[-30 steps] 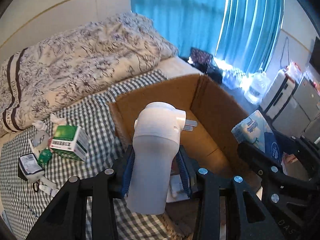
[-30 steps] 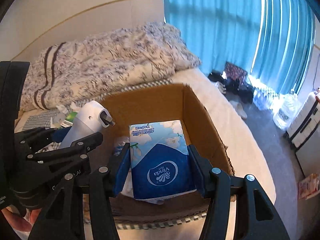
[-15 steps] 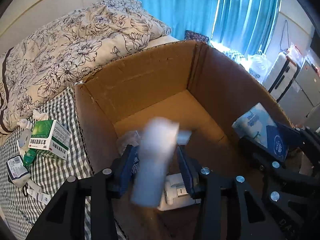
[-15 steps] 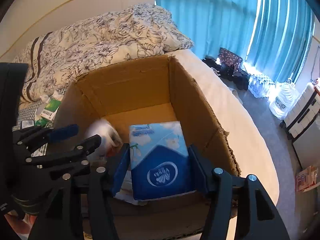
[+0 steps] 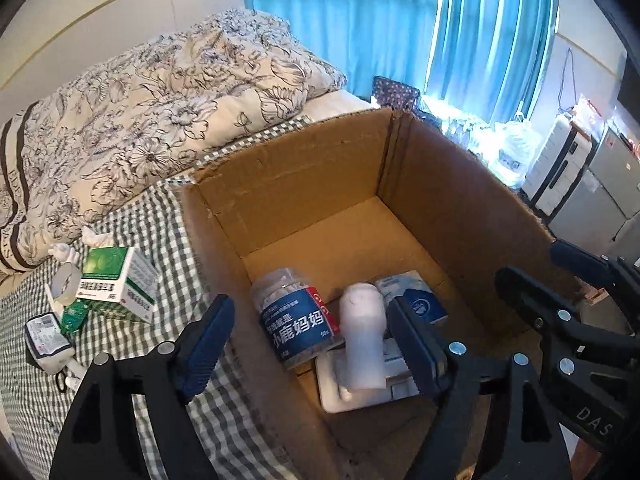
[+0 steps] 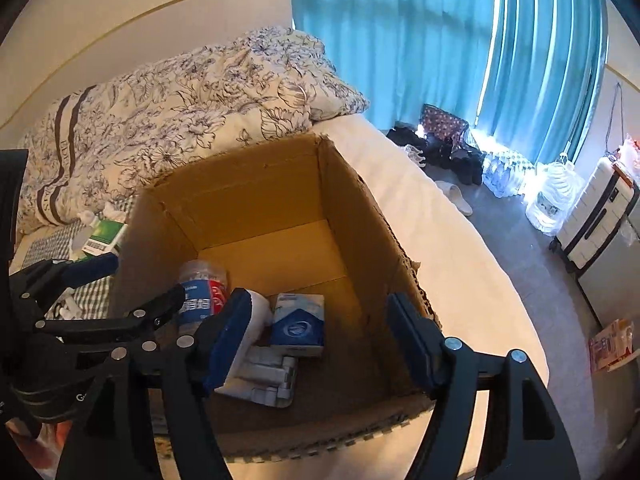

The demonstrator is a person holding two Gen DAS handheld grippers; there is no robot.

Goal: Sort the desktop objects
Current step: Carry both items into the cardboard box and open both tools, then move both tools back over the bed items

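Hovering above the cardboard box (image 5: pixel 460 200), both claws stand wide open and hold nothing. The left claw (image 5: pixel 310 342) hangs over the box's near left part; the right claw (image 6: pixel 318 338) hangs over its near middle.

Contents of the box: a white plug-in device (image 5: pixel 362 340) stands on a flat white item (image 5: pixel 352 394) on the box floor, directly below and between the left claw's fingers but apart from them. A clear jar with a blue label (image 5: pixel 296 320) leans just left of it, touching or nearly so. A blue tissue pack (image 6: pixel 298 320) lies just right of the device, below the right claw's gap.

Remaining objects: a green and white carton (image 5: pixel 118 284), a small white pouch (image 5: pixel 46 336) and other small items lie on the checked bedcover (image 5: pixel 160 240), left of the box and outside it.

Risks, as judged: the device stands tall on a loose base and may topple against the jar if a claw dips or brushes it. The two claws hang close together over the box, so a sideways swing towards the bedcover items could knock them together or catch the box's left wall and shift the box.
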